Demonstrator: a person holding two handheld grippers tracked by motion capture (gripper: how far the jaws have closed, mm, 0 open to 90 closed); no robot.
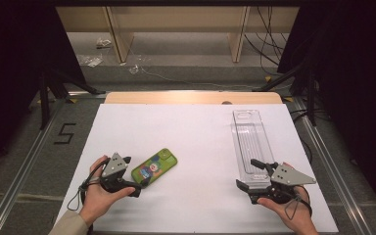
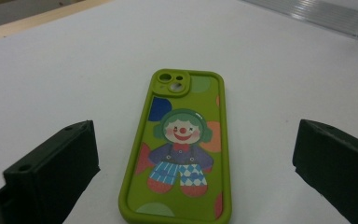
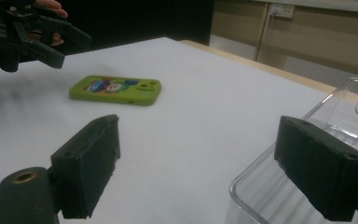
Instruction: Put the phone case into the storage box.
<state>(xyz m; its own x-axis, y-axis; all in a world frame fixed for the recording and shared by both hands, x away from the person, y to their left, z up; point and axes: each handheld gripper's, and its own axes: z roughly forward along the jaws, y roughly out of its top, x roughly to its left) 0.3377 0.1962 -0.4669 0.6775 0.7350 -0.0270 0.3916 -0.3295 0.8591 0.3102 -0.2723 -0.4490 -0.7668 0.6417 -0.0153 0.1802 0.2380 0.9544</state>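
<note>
High view shows us working at a white bench with a gripper in each hand. Our left gripper sits near the bench's near-left corner with its fingers spread wide and empty, aimed at the near end of the green phone case, which lies flat with its clown picture up, left of the bench's middle and close to the near edge. Our right gripper is at the near-right, fingers also wide apart and holding nothing, one of them over the near end of the clear plastic tray that runs along the right side toward the far edge.

We judge the case is about to be picked up. It is thin and lies flush on the bench, so the fingers could close above its edges and skid it away. The tray is light; a nudge from the right fingers could shove it toward the right edge
</note>
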